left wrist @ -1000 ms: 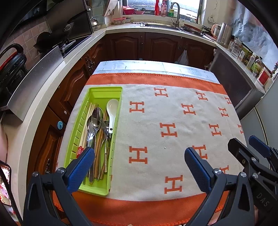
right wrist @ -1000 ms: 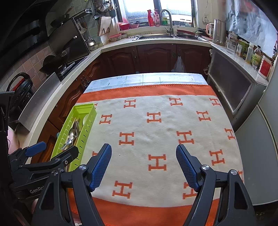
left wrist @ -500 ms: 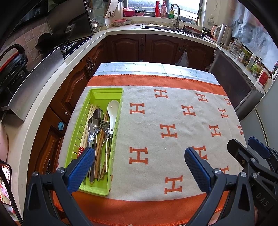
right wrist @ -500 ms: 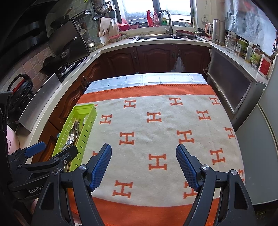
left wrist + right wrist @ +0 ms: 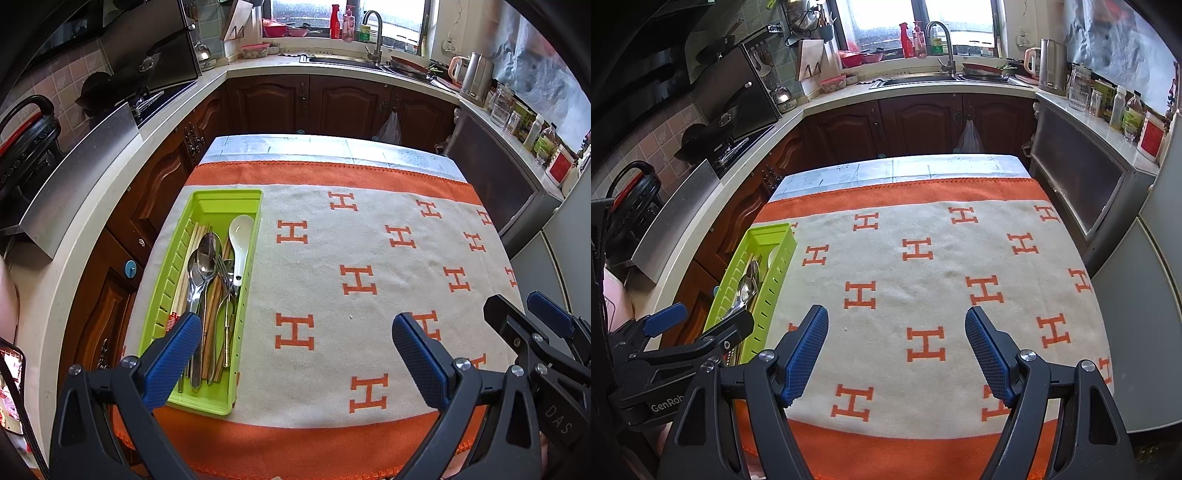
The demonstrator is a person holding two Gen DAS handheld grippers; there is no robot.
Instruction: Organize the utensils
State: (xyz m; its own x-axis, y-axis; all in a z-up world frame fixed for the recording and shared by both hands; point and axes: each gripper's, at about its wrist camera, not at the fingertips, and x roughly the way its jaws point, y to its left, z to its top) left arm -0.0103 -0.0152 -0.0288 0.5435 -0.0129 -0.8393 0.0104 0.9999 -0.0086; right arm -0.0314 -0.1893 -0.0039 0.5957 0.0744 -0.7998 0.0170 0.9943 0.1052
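Observation:
A lime green utensil tray lies along the left side of the table. Inside it are a white ceramic spoon, metal spoons, a fork and wooden chopsticks. The right wrist view shows the same tray at the left. My left gripper hovers open over the near table edge, its left pad just above the tray's near end. My right gripper is open and empty above the cloth. Each gripper also shows in the other's view: right gripper, left gripper.
An orange-bordered cream cloth with orange H marks covers the table. Dark wooden cabinets, a stove counter on the left, a sink at the back and a counter with bottles on the right surround it.
Both grippers have drifted back and slightly upward, so the kitchen scene shifts a little. Both stay open and the utensils in the tray have not moved.

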